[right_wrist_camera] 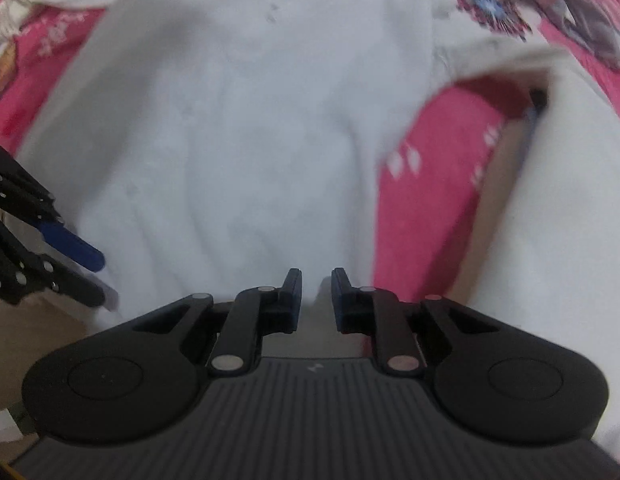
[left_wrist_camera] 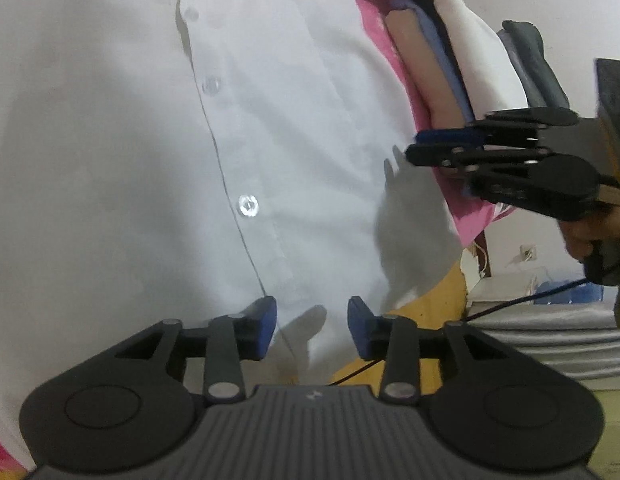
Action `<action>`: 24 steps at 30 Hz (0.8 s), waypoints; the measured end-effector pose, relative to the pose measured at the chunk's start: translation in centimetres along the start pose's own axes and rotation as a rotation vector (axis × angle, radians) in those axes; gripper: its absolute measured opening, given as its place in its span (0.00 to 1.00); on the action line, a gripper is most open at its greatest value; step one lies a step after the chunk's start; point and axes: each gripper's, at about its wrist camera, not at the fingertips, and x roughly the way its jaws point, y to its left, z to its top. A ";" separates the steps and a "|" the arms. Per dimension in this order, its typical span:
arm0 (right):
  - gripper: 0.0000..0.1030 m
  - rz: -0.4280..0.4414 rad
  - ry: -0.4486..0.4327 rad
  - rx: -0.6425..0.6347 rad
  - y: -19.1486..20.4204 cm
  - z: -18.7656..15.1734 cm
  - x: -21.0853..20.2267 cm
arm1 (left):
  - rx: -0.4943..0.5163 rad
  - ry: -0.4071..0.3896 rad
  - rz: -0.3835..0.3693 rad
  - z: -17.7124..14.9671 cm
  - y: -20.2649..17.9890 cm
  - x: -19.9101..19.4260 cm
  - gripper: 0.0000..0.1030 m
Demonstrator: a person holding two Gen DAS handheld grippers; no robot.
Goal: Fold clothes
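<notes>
Two grippers hang over one white button-up shirt, which lies spread on a pink patterned bedcover and fills most of both views. In the left wrist view the left gripper has its blue-padded fingers spread apart with nothing between them, poised over the shirt's lower edge beside the button placket; whether the pads touch the cloth cannot be told. A clear button shows plainly on the placket, while the ones further up are faint. The shirt's hem is hidden behind the gripper body, and its collar end runs out of frame at the top.

The right gripper in its own view has a narrower gap between the fingers, and white cloth shows in that gap, yet the picture is blurred and it is unclear whether the pads pinch anything. In the left wrist view the same tool comes in from the right edge, seen side-on, so its opening is hard to judge there; the hand holding it is mostly cut off.

A stack of folded clothes lies just beside the shirt, its layers only partly visible. Beyond the bed edge, a yellow surface and a dark cable appear
</notes>
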 end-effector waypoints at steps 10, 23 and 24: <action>0.15 -0.109 0.027 0.142 -1.2 3.2 -0.6 | 0.003 -0.040 0.012 2.5 0.2 -2.0 0.40; 0.41 -0.093 -0.447 0.975 -29.4 3.4 -10.1 | -0.083 -0.295 0.126 11.4 -3.2 -2.6 0.39; 0.41 -0.069 -0.435 1.044 -31.9 3.4 -9.3 | -0.107 -0.321 0.133 12.4 -3.4 -2.2 0.40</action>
